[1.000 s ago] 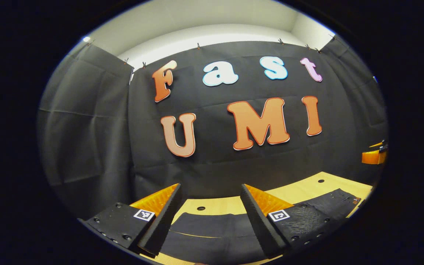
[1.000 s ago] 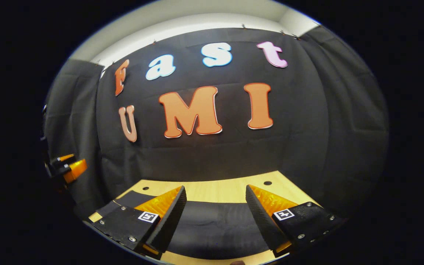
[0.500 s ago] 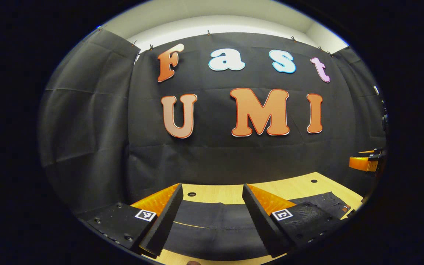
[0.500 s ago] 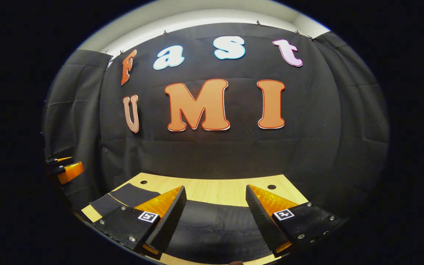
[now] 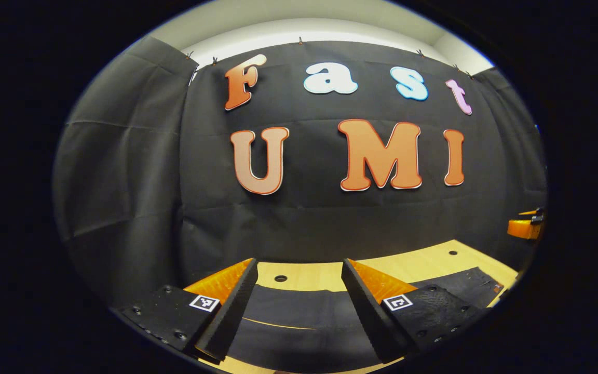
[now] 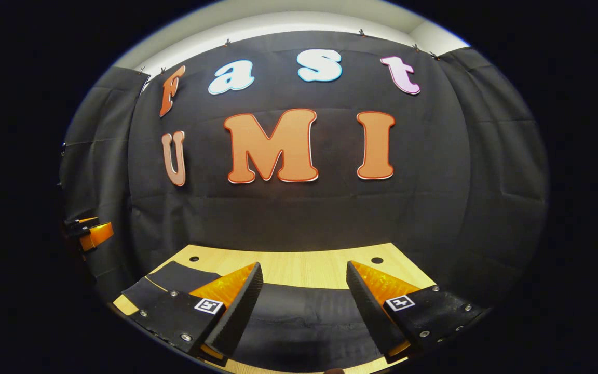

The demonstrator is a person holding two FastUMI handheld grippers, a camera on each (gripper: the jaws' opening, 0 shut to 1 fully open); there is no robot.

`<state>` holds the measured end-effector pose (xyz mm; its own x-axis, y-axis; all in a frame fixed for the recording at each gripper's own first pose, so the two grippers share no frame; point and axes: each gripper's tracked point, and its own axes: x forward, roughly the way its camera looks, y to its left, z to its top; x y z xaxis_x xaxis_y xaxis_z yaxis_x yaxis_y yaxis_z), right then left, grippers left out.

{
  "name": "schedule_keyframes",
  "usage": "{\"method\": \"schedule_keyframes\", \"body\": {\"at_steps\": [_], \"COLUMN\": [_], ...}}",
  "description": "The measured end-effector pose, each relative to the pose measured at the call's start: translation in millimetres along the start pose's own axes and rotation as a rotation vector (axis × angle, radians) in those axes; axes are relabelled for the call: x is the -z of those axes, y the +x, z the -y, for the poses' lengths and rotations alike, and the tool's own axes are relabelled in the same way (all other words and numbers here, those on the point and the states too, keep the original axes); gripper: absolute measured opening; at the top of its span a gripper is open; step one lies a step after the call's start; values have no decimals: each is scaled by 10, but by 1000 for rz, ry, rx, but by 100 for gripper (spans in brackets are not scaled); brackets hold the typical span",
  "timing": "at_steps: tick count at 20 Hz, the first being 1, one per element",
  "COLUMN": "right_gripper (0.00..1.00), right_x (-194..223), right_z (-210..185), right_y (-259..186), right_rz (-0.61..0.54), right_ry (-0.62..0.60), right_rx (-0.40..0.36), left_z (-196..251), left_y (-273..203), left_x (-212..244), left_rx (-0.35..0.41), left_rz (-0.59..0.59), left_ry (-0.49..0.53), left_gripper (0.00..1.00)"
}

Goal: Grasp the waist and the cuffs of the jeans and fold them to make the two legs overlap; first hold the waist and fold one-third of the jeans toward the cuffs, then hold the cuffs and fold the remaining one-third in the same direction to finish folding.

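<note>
Black jeans (image 5: 294,322) lie flat on the light wooden table (image 5: 309,272), stretching off to the right in the left gripper view. My left gripper (image 5: 296,270) hangs open above them with nothing between its fingers. In the right gripper view the same jeans (image 6: 299,322) spread under my right gripper (image 6: 303,270), which is open too and holds nothing; a flat end of the jeans (image 6: 174,278) reaches to the left. Which end is the waist I cannot tell. The right gripper (image 5: 525,226) shows far off at the right edge of the left gripper view, the left gripper (image 6: 91,234) at the left edge of the right gripper view.
The table (image 6: 299,265) has small round holes (image 6: 377,259) near its back edge. The black cloth wall (image 6: 299,208) rises close behind the table and wraps around both sides.
Both views have shifted slightly as the hands moved a little above the jeans. Both grippers stay open and the jeans lie as before.
</note>
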<state>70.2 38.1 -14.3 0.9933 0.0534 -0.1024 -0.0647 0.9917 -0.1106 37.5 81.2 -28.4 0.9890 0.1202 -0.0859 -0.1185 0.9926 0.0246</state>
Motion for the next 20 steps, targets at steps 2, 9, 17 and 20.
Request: {"method": "schedule_keyframes", "body": {"at_steps": [2,9,17,20], "right_gripper": [98,98,98,98], "right_x": [49,234,497,702], "right_z": [-20,-233,-390,-464], "right_y": [26,48,12,-43], "right_rz": [-20,-87,-197,-307], "right_ry": [11,74,150,246], "right_rx": [-14,-99,-182,-229], "left_z": [-46,-227,-454,-514], "left_y": [-16,-137,-485,-600], "left_x": [118,1274,2583,2783], "left_rx": [-4,21,-131,-169], "left_rz": [-23,-313,-623,-654], "left_ry": [-21,-393,-854,-934], "left_gripper": [99,97,98,98]}}
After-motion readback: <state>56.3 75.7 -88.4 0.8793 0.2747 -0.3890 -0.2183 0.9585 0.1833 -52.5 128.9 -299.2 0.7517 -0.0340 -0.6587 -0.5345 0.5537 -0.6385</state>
